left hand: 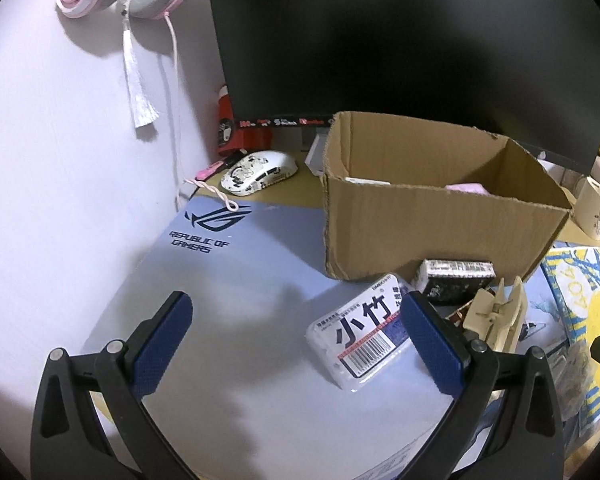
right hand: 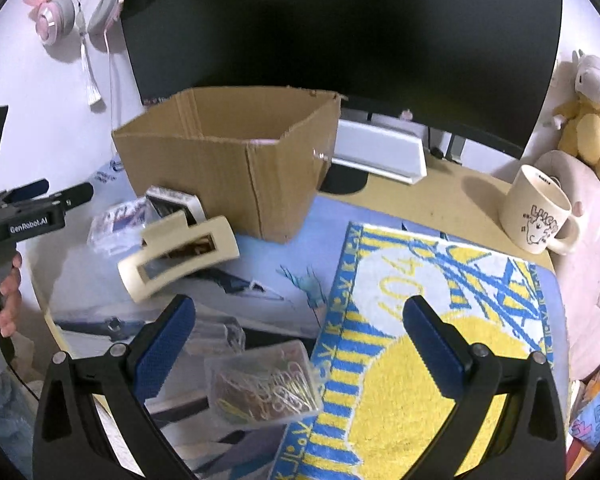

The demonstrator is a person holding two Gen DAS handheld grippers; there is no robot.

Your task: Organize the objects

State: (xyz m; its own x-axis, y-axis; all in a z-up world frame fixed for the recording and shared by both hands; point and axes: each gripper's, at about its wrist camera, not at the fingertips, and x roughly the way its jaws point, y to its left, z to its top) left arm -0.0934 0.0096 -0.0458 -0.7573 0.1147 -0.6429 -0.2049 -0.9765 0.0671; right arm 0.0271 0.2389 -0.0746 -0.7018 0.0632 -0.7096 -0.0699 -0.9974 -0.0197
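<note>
The left gripper (left hand: 296,344) hangs spread wide over the pale blue desk mat (left hand: 236,280) on the worktop, nothing between its blue pads; a clear plastic box with a barcode label (left hand: 360,340) lies just inside its right-hand finger, which hides part of the box, so whether they touch cannot be told; ahead and a little to the right stands the open cardboard box (left hand: 428,216), with something pink showing inside; a small black-and-white packet (left hand: 456,276) leans at the box's near wall; a cream hair claw clip (left hand: 500,316) sits just beyond the right finger; a white patterned mouse (left hand: 260,174) rests further ahead and to the left.

The right gripper (right hand: 298,344) is likewise spread and empty, poised above the edge of a yellow and blue towel (right hand: 420,360); a clear case of coloured paper clips (right hand: 264,384) lies low between its fingers, nearer the left one; the hair clip is ahead and left of it, in front of the cardboard box; a cream mug (right hand: 540,216) stands ahead to the right; the left gripper shows at the far left edge, held by a hand (right hand: 10,300).
</note>
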